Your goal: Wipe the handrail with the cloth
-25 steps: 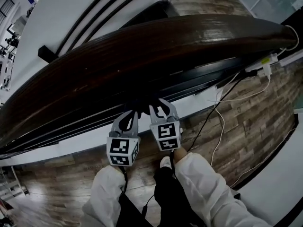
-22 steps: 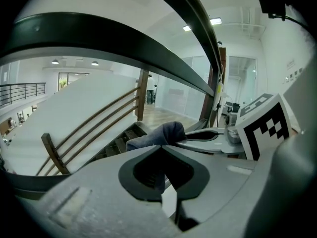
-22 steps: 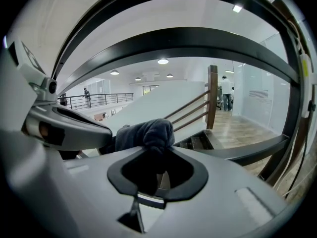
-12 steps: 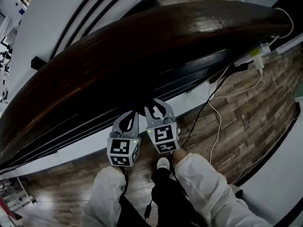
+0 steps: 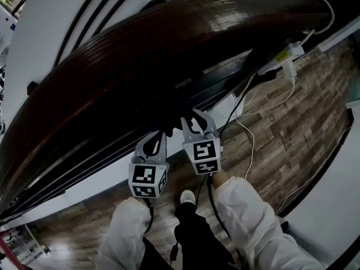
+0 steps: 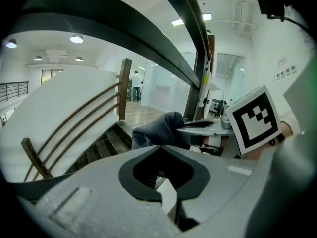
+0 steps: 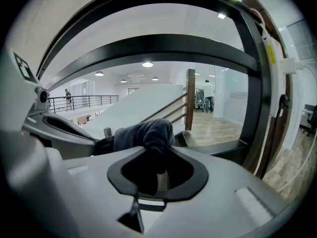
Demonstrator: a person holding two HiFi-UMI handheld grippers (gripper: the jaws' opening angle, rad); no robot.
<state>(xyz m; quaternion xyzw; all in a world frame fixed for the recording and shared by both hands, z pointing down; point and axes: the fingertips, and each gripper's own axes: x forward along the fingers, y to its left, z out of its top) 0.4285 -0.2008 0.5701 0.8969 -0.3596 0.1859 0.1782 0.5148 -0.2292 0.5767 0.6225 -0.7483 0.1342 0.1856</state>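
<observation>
**Both tools on a grey cloth beneath the dark handrail**

Seen from the head camera, the dark wooden handrail [image 5: 169, 55] swept across the whole picture. Its long axis ran from about 8 o'clock up to about 2 o'clock, where its end curved down.

Below it, toward 6 o'clock, the left tool [image 5: 156, 139] and the right tool [image 5: 196, 122] stood just beside each other. Both pointed up at the rail's underside, and their tips leaned together in its shadow. The right one sat a little higher, at about 1 o'clock from the left. White sleeves [image 5: 247, 218] came in behind them from the bottom edge.

The cloth [image 7: 143, 135], grey and bunched, could not be made out from above. In the right gripper view it lay at 12 o'clock over that tool's tips, with a fold hanging down into the opening behind them. The jaws were pressed together on it. In the left gripper view the same bundle sat right at the left tool's tips, whose jaws were also pressed together and appeared to nip its edge. The right tool's marker cube [image 6: 255, 118] showed at 3 o'clock there.

On the wood-plank floor [image 5: 292, 128], white cables [image 5: 253, 145] trailed from 1 o'clock down toward 5 o'clock. Beyond the left tool, stairs [image 6: 106, 143] descended toward 9 o'clock.
</observation>
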